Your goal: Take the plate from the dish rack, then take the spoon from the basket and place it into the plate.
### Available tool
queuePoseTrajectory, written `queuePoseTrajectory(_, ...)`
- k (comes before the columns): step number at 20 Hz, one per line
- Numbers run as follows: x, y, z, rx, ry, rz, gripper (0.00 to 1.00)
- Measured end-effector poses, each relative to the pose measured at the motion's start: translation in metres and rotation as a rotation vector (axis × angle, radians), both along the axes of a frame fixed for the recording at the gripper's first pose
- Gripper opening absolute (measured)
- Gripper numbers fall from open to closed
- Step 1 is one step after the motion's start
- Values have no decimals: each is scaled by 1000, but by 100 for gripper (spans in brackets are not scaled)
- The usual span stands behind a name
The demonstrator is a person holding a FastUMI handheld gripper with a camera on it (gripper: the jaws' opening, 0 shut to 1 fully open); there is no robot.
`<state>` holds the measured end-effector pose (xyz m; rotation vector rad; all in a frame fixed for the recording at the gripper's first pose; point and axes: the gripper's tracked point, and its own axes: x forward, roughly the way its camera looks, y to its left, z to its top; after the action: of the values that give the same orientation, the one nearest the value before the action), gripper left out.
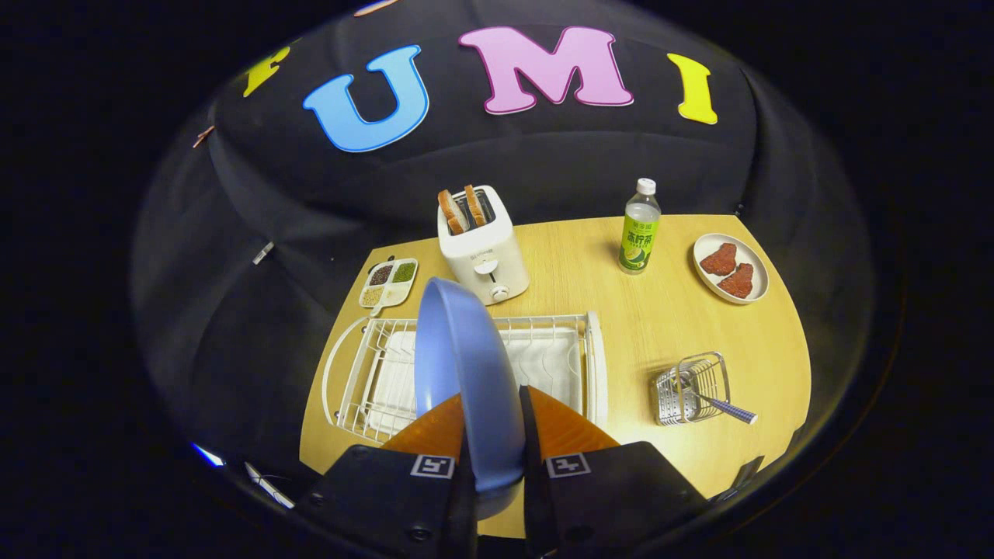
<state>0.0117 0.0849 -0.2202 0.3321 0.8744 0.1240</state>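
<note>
Nearest, my tongs (497, 458) pinch the rim of the blue plate (466, 365), held on edge above the white dish rack (590, 365). I judge the plate stiff, smooth and breakable, so the rim is the sound hold. Right of the rack, the spoon (726, 407) lies in the wire basket (691, 384), handle poking out: light, thin, best taken by the handle. Beyond, on the desk (668, 310), stand a toaster (481, 248) and bottle (640, 229).
</note>
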Motion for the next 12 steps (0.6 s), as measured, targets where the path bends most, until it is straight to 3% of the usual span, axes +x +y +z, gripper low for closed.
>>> queuePoseTrajectory(4,-56,-33,-2,80,29,-6,28)
queuePoseTrajectory(8,-124,-69,-35,108,135,-27,28)
queuePoseTrajectory(12,-181,-85,-80,242,251,-94,27)
